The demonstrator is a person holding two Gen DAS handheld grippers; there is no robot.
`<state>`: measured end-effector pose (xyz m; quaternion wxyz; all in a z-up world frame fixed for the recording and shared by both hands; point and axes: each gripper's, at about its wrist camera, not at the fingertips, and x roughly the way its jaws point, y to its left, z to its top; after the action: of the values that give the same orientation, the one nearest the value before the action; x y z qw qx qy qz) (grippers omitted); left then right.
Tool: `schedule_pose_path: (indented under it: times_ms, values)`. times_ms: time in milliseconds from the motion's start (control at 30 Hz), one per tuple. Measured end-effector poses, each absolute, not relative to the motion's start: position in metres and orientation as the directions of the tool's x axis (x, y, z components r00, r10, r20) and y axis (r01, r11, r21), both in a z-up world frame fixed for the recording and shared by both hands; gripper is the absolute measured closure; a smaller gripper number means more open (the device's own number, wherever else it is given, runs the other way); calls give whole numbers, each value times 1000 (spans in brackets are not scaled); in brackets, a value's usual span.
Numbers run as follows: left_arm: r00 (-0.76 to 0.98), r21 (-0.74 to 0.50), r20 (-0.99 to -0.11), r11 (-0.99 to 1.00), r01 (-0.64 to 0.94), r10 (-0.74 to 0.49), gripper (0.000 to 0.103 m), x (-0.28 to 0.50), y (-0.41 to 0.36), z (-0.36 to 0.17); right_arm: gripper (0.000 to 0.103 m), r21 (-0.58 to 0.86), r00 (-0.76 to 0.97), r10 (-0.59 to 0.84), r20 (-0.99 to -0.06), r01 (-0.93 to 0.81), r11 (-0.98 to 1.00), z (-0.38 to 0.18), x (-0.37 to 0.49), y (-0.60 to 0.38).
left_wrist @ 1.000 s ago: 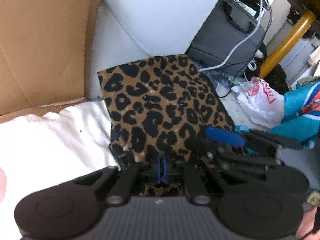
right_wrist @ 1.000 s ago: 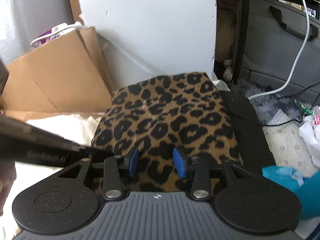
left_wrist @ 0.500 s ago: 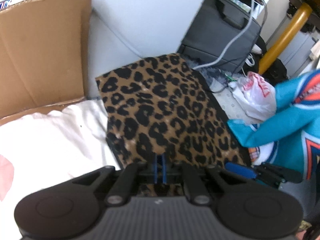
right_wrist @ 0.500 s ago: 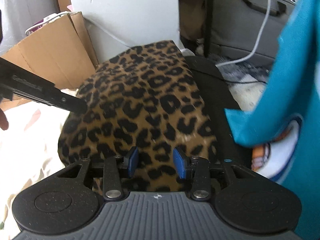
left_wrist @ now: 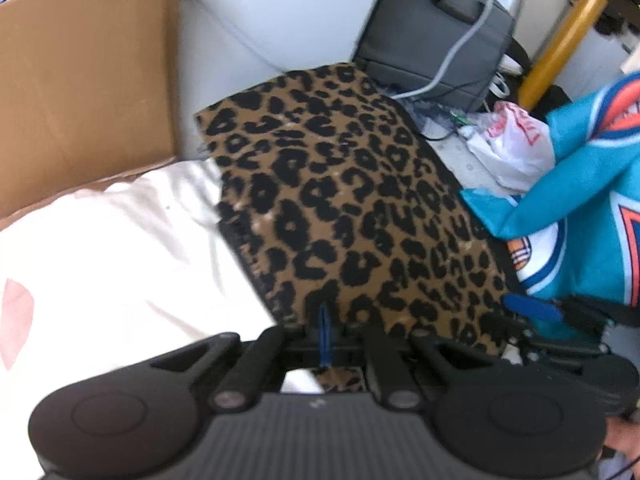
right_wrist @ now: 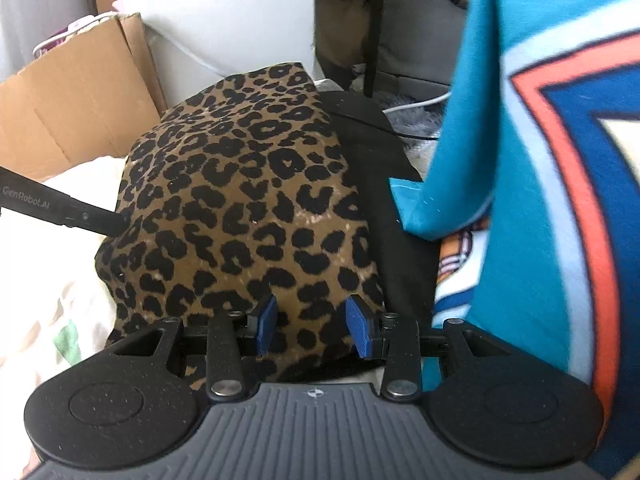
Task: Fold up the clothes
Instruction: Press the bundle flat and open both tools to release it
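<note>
Both grippers tilt down over the folded leopard-print cloth (left_wrist: 352,208). The left gripper (left_wrist: 324,334) is pinched fully together at its near edge, nothing visibly caught. The right gripper (right_wrist: 314,326) hangs half-open and empty above it, a teal jersey (right_wrist: 540,160) draped just beside.

Right in the middle lies the folded leopard-print cloth (left_wrist: 352,208), a tan fabric with black blotches, flat and squared off with a dark edge along its right side, its left edge resting on pale cream bedding. And there on the right, a teal jersey with orange, white and dark blue graphics (right_wrist: 540,208) hangs in loose folds, one hemmed corner drooping down to just beside the leopard piece's right edge, over that dark strip.
</note>
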<state>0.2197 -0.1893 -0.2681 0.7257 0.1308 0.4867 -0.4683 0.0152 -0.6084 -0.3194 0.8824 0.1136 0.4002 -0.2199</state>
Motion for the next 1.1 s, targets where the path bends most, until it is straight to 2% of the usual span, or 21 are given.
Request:
schedule_pose_path:
  times_ms: [200, 333, 700, 767, 933, 1000, 1033, 1067, 1100]
  values:
    - [82, -297, -808, 523, 799, -584, 97, 214, -179, -254, 58, 41, 594, -299, -747, 490, 871, -313, 2, -602]
    - [27, -357, -777, 475, 804, -629, 90, 203, -181, -252, 58, 55, 599, -293, -745, 493, 868, -315, 1, -600]
    - [60, -271, -820, 477, 836, -570, 91, 198, -193, -274, 58, 24, 556, -288, -780, 486, 873, -325, 8, -608]
    - [87, -234, -838, 499, 835, -538, 90, 199, -191, -274, 58, 38, 557, -277, -783, 488, 872, -322, 7, -609]
    - [71, -246, -857, 527, 814, -510, 90, 207, -183, -267, 58, 87, 566, -238, -789, 487, 869, -311, 9, -608]
    - [65, -249, -863, 533, 808, -502, 84, 208, -179, -261, 55, 107, 561, -222, -797, 493, 864, -307, 10, -608]
    - [62, -250, -866, 536, 806, -497, 73, 209, -178, -258, 52, 105, 562, -221, -797, 490, 866, -304, 10, -606]
    - [61, -250, -868, 540, 804, -492, 59, 209, -176, -254, 44, 104, 563, -220, -796, 487, 867, -300, 10, -604]
    - [61, -250, -869, 542, 803, -491, 53, 209, -173, -250, 34, 112, 567, -221, -794, 493, 863, -295, 9, -603]
